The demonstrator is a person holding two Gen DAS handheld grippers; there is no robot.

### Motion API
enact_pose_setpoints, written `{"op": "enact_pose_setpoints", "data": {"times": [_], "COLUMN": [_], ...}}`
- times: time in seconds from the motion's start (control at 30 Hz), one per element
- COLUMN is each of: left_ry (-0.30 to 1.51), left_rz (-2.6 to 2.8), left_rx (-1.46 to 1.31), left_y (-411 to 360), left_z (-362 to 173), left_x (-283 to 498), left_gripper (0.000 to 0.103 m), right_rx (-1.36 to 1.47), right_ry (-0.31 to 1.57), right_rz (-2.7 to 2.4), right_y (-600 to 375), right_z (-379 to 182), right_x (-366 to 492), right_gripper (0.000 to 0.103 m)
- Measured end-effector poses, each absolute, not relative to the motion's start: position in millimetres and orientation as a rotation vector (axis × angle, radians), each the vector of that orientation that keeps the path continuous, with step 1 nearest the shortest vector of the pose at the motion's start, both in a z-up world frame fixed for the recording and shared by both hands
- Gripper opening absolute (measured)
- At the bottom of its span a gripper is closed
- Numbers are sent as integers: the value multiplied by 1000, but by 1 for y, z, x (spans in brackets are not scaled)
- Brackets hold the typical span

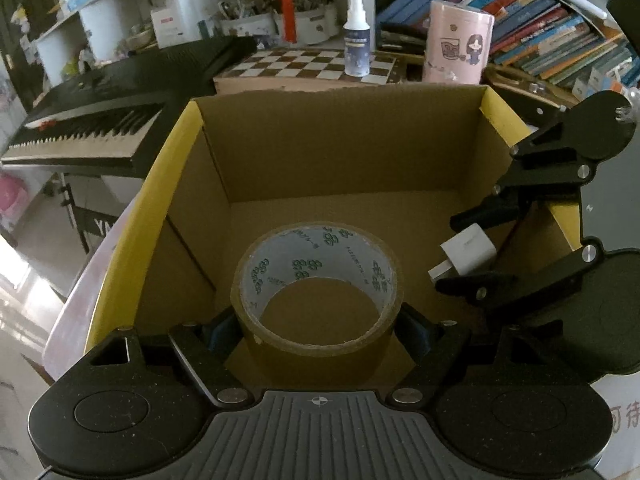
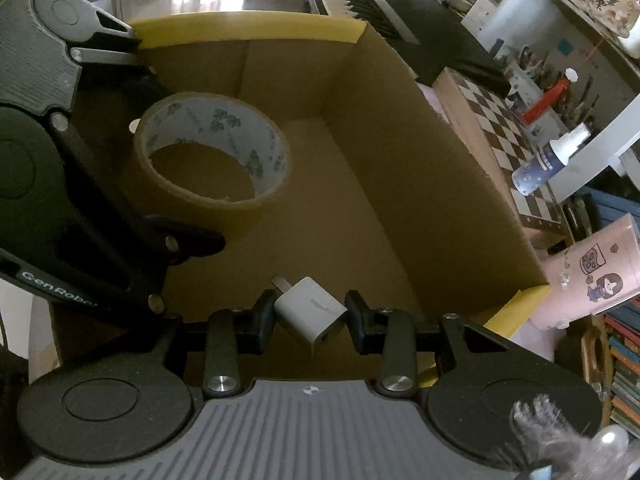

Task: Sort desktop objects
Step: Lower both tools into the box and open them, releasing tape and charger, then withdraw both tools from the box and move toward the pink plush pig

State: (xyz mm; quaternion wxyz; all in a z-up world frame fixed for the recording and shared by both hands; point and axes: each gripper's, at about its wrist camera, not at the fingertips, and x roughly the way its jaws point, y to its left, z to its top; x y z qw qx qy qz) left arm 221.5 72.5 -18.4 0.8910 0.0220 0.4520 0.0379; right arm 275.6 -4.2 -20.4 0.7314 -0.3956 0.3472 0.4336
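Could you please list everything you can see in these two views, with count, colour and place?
cardboard box: one, brown with yellow flap edges, open, below both grippers
tape roll: one, brown, pale core, held over the box
charger plug: one, white, held over the box
chessboard: one, brown and white, behind the box
spray bottle: one, white, standing on the chessboard
canister: one, pink, beside the chessboard
keyboard: one, black, left of the box
books: many, mixed colours, rear right
left gripper: black, shut on the tape roll
right gripper: black, shut on the charger plug
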Motion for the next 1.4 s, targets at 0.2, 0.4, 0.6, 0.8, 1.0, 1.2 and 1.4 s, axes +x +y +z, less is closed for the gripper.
{"op": "enact_pose_setpoints", "data": {"times": [0.2,0.4,0.6,0.8,1.0,1.2,1.4], "left_ry": [901,749,646,576,543,547,564], "left_rz": [97,113,139,149,141,136,131], "left_rx": [53,113,37,3,-11,-23,-44], "left_y": [71,64,73,80,86,93,96], "left_z": [-14,11,34,48,51,47,40], "left_x": [217,197,173,146,120,93,65], "left_gripper": [85,93,95,96,96,96,97], "right_rx": [-861,-796,-675,-540,-376,-261,-201], "right_ry": [727,654,565,475,431,436,456], "right_rz": [947,906,787,654,501,360,261], "right_y": [-7,-19,-34,-57,-80,-98,-109], "right_z": [-18,-1,23,45,57,55,46], "right_x": [276,266,244,209,175,146,107], "right_gripper": [45,54,55,55,55,55,55]}}
